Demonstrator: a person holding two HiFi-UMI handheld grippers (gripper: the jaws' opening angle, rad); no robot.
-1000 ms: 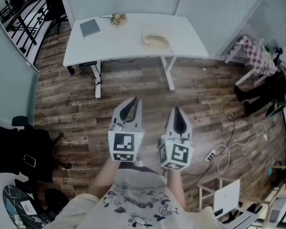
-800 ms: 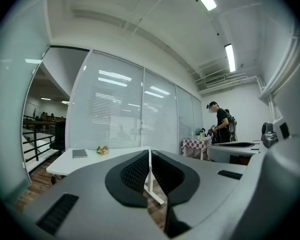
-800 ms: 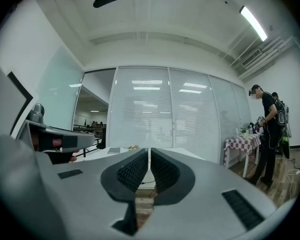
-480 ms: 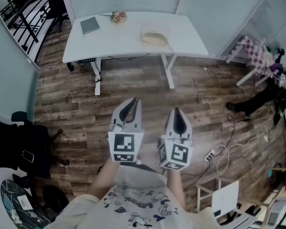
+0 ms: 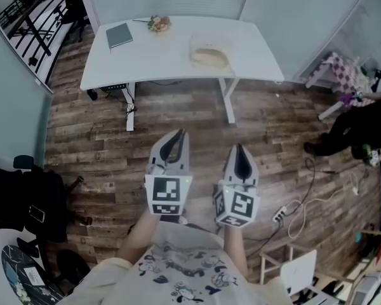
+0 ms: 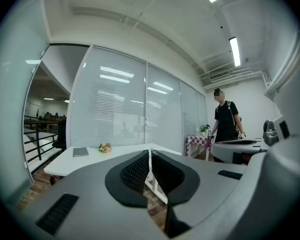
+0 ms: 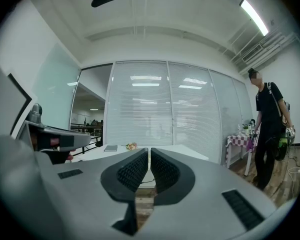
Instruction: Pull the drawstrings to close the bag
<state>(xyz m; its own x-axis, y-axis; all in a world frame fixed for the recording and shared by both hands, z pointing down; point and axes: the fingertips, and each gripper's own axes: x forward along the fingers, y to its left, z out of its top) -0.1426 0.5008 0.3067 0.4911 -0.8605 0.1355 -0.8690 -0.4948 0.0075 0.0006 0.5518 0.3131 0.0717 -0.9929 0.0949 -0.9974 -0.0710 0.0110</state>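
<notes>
R gripper (image 5: 240,147) shifted right; bag (image 5: 211,56) far ahead on table (image 5: 159,59).

White table (image 5: 171,62) stands on wood-plank floor (image 5: 101,145). On tabletop: grey notebook (image 5: 119,35) near the left end, small flower bunch (image 5: 158,23) at the far edge, pale bag (image 5: 209,54) right of centre, all apart from each other. White power strip (image 5: 280,216) lies on the floor, lower right.

A grey notebook (image 5: 119,35) and flowers (image 5: 157,23) lie on the white table (image 5: 168,59).
</notes>
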